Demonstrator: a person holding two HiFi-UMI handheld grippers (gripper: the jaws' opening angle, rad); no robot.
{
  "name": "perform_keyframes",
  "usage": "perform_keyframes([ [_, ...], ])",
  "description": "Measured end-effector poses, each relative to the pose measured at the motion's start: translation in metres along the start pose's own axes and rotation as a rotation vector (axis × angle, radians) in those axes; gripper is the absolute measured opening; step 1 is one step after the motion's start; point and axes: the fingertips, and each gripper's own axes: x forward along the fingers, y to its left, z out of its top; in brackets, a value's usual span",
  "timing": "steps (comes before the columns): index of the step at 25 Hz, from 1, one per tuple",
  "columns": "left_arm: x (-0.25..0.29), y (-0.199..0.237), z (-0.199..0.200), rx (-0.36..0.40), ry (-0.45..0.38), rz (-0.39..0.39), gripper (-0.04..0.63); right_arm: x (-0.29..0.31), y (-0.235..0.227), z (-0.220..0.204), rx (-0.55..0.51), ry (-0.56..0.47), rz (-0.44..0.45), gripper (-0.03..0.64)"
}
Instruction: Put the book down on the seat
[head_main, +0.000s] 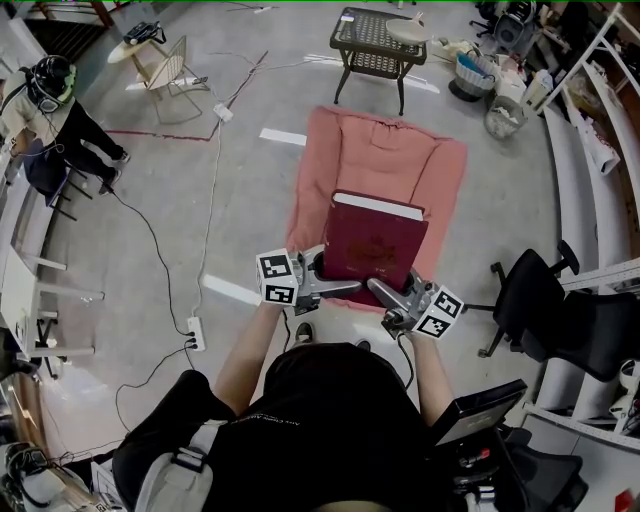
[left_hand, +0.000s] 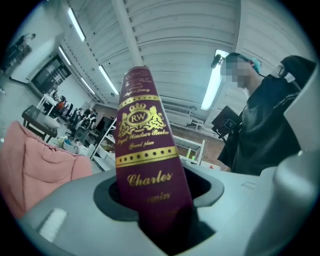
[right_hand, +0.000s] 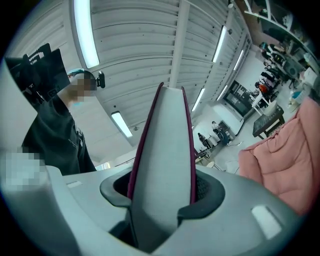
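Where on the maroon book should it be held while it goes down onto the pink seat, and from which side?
At its near edge, from the person's side: the left hand-held gripper clamps the spine corner, the right hand-held gripper the page-edge corner. The maroon book is broad and thick, so two spread grips should keep it level over the pink seat.

Grey floor (head_main: 250, 200), wicker table (head_main: 375, 38), office chair (head_main: 530, 290)

The closed maroon hardcover book (head_main: 372, 245) with gold lettering is tilted, its spine between the jaws of the left gripper (head_main: 338, 288) and its page edge between those of the right gripper (head_main: 386, 291). The pink cushioned seat (head_main: 440, 170) lies beyond them.
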Motion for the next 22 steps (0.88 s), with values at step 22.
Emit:
perform_keyframes([
  [22, -0.023, 0.033, -0.045, -0.164, -0.082, 0.419, 0.351, -0.021, -0.033, -0.047, 0.237, -0.035, -0.293, 0.287],
])
